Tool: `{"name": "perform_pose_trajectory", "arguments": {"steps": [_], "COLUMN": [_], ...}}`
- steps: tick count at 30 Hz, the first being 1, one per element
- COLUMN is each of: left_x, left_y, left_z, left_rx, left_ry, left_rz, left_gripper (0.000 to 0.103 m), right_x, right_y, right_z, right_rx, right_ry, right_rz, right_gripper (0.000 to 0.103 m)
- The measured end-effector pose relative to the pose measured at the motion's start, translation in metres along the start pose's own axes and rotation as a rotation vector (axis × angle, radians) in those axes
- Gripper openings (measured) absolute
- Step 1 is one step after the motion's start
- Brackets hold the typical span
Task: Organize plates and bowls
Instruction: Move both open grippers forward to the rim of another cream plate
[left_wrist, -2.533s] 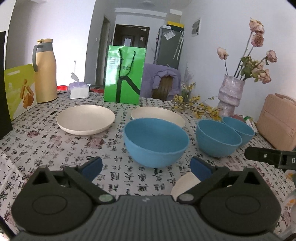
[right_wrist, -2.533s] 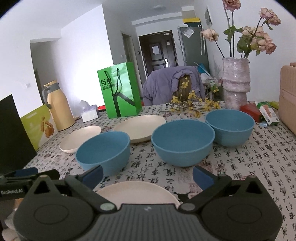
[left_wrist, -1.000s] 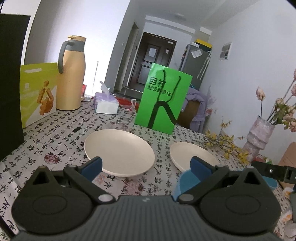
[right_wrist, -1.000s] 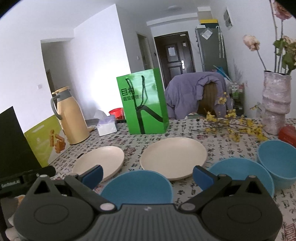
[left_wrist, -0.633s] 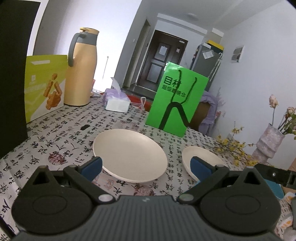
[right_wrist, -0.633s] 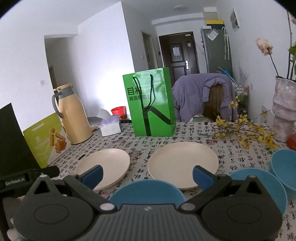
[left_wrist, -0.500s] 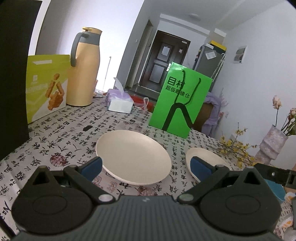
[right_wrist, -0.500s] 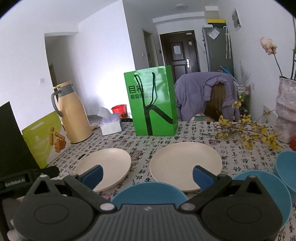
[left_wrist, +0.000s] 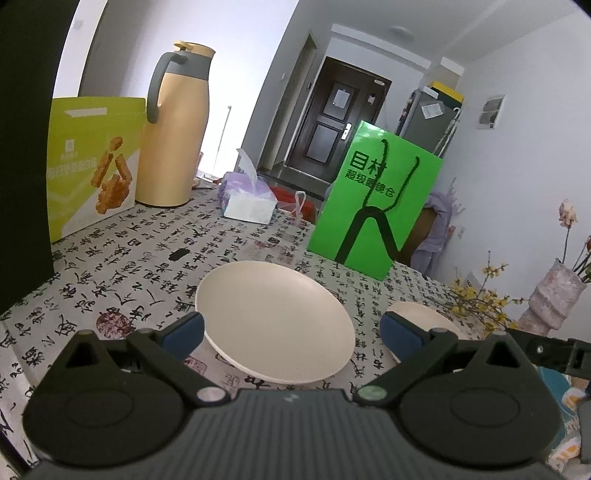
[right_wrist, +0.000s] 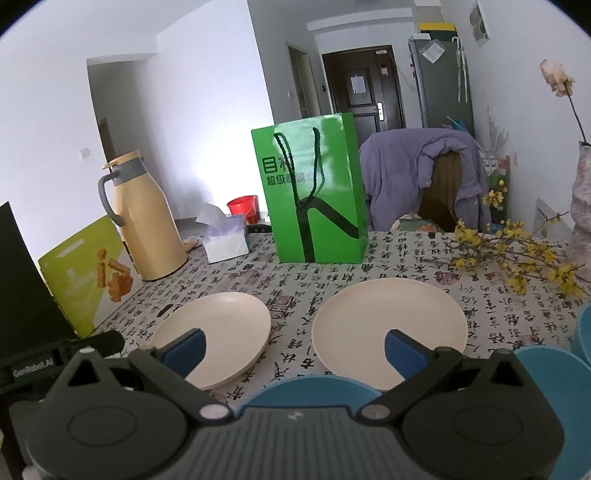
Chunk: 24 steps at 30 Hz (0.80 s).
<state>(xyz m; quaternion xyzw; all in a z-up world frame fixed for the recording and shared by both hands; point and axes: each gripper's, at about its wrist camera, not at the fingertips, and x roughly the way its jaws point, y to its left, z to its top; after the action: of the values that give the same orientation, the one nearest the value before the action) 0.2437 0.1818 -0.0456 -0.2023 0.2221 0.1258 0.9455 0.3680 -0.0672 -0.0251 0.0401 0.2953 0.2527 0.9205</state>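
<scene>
Two cream plates lie on the patterned tablecloth. In the left wrist view the nearer cream plate (left_wrist: 275, 319) sits straight ahead between the fingers of my open left gripper (left_wrist: 291, 330), and a second cream plate (left_wrist: 428, 317) shows partly behind the right finger. My right gripper (right_wrist: 295, 350) is open and empty, with the left plate (right_wrist: 218, 328) and the right plate (right_wrist: 388, 326) ahead of it. A blue bowl (right_wrist: 306, 389) lies just under its fingers, and another blue bowl (right_wrist: 554, 369) sits to the right.
A green paper bag (right_wrist: 314, 192) stands behind the plates. A tan thermos (left_wrist: 177, 129), a yellow-green snack box (left_wrist: 92, 158) and a tissue box (left_wrist: 247, 199) stand to the left. Yellow flower sprigs (right_wrist: 517, 254) and a vase (left_wrist: 554, 295) are on the right.
Both grippers have moved forward and left over the table; the blue bowls have slid out of the left wrist view, and the cream plates now loom larger. Both stay open.
</scene>
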Motion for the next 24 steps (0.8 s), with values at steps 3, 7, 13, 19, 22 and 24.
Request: {"name": "perform_pose_trajectory", "arguments": {"steps": [3, 7, 13, 19, 22, 24], "left_x": [0.004, 0.011, 0.020, 0.031, 0.038, 0.042], "left_y": [0.001, 0.002, 0.005, 0.005, 0.004, 0.005], "left_z": [0.004, 0.009, 0.018, 0.023, 0.025, 0.027], "left_rx": [-0.011, -0.019, -0.043, -0.069, -0.081, -0.098], "left_ry": [0.001, 0.006, 0.003, 0.002, 0.002, 0.006], "left_rz": [0.009, 0.026, 0.047, 0.062, 0.072, 0.067], "left_gripper": [0.103, 0.103, 0.103, 0.103, 0.103, 0.103], "right_x": [0.006, 0.015, 0.030, 0.044, 0.051, 0.056], "right_y": [0.001, 0.002, 0.007, 0.016, 0.020, 0.021], "right_z": [0.003, 0.008, 0.015, 0.020, 0.023, 0.026], "right_rx": [0.006, 0.010, 0.005, -0.011, -0.017, -0.015], "right_ry": [0.009, 0.020, 0.035, 0.043, 0.047, 0.050], "right_rz": [0.007, 0.014, 0.024, 0.023, 0.021, 0.018], "right_gripper": [0.103, 0.103, 0.103, 0.103, 0.103, 0.103]}}
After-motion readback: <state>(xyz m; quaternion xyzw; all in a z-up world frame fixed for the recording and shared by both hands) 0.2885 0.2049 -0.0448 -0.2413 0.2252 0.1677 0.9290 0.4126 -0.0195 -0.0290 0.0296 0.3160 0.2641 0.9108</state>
